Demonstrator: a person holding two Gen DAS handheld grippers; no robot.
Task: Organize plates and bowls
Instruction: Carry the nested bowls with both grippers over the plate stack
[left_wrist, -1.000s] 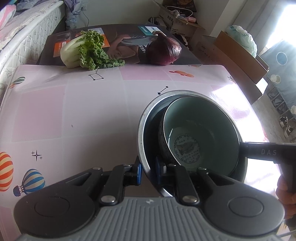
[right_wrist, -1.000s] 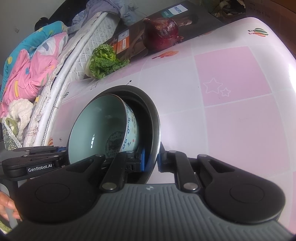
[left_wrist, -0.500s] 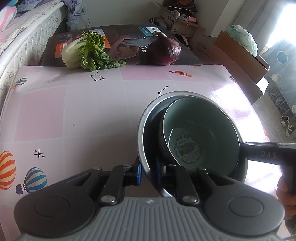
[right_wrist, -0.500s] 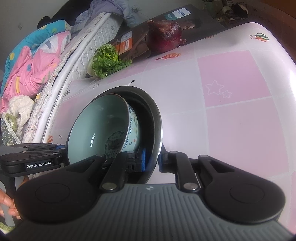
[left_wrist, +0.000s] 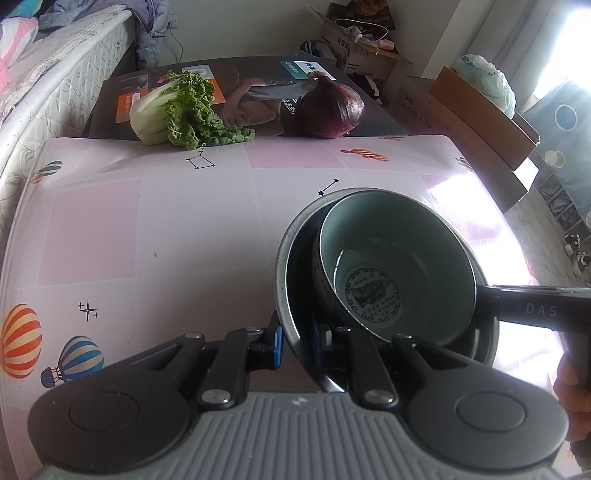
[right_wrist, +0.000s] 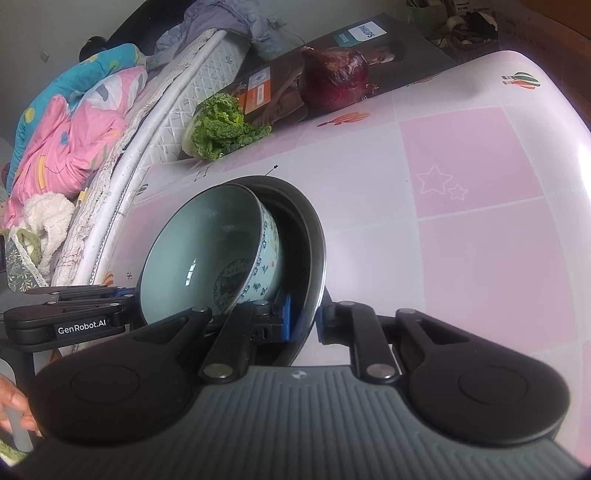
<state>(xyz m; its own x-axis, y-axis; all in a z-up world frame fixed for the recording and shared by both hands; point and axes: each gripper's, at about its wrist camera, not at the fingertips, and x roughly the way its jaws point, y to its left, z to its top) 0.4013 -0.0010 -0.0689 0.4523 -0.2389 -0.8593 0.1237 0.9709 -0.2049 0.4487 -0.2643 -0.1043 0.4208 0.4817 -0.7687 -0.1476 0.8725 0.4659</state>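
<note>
A pale green bowl (left_wrist: 406, 266) sits tilted inside a dark metal bowl (left_wrist: 286, 258), over the bench (left_wrist: 147, 229) near its front. The left tongs (left_wrist: 297, 338) clench the metal bowl's rim on one side; the right tongs (right_wrist: 304, 323) clench the rim on the opposite side. At the bench's far edge lie a cabbage (left_wrist: 177, 110) and a red onion (left_wrist: 330, 110), well apart from the bowls.
</note>
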